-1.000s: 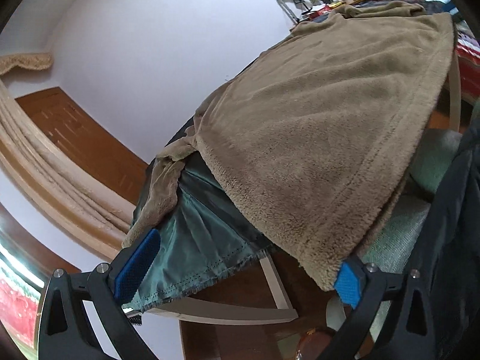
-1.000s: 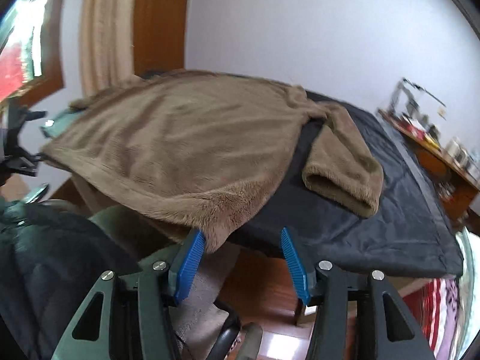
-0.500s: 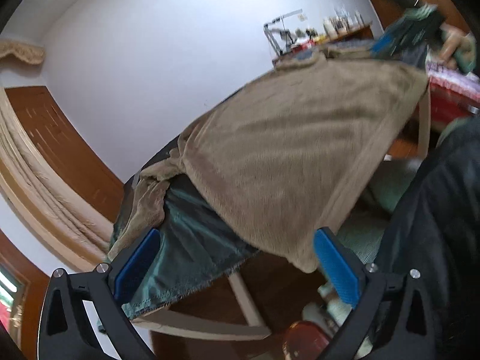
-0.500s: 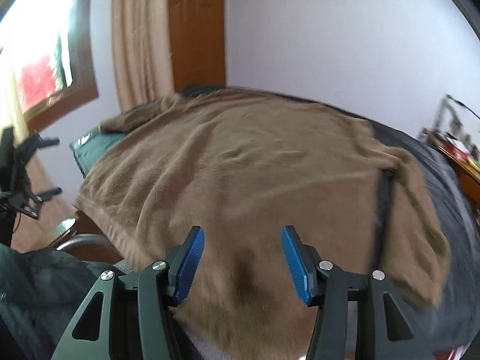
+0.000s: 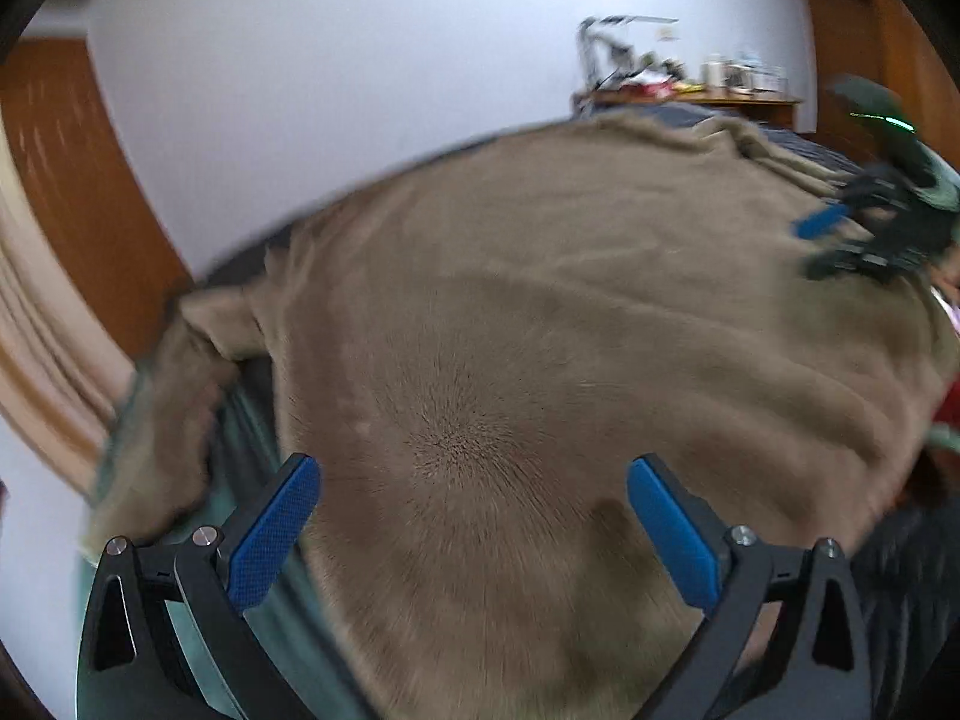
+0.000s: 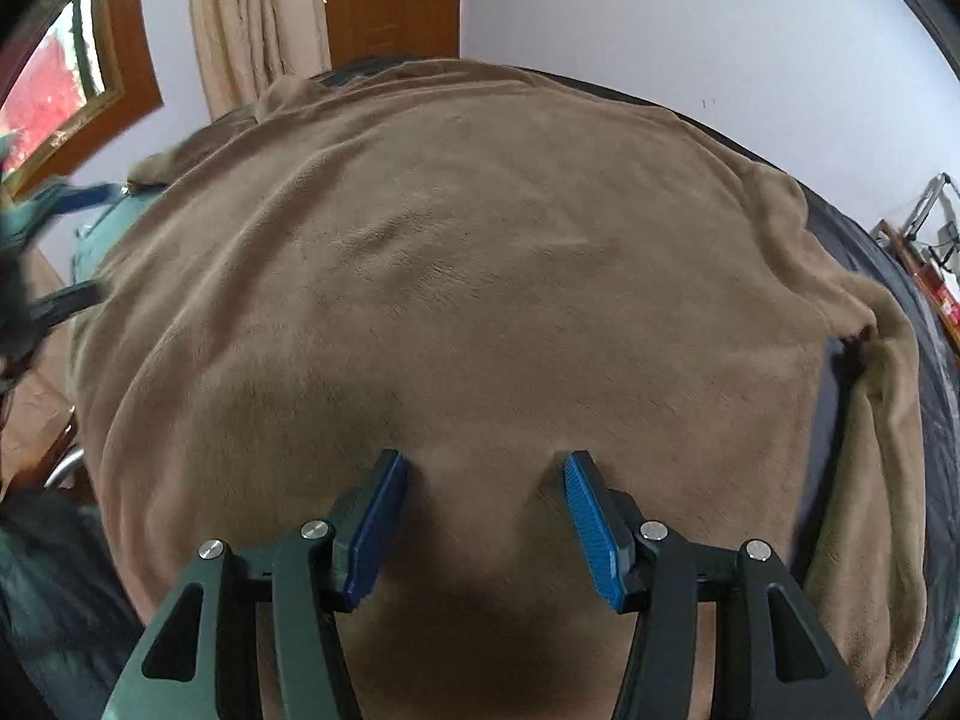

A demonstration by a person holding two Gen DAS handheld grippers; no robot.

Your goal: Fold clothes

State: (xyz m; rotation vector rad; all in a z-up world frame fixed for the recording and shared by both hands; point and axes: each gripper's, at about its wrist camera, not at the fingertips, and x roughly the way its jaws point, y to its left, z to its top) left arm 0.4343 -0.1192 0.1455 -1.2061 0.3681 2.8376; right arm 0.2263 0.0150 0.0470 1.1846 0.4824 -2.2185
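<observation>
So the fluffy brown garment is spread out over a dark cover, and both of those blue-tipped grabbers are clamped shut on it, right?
Not quite. The brown garment does lie spread over the dark cover, but neither grabber is clamped on it. The left wrist view shows the left gripper with its jaws wide apart above the fleece; the right wrist view shows the right gripper open too, nothing pinched between its pads.

A room in a home: plain white walls (image 6: 690, 30), beige curtains (image 6: 258, 24) hanging beside a wood-framed window (image 6: 90, 72) at ten o'clock, wooden door panelling (image 5: 72, 192), and a wooden side counter (image 5: 696, 99) at one o'clock cluttered with jars and a desk lamp (image 5: 618, 42).
</observation>
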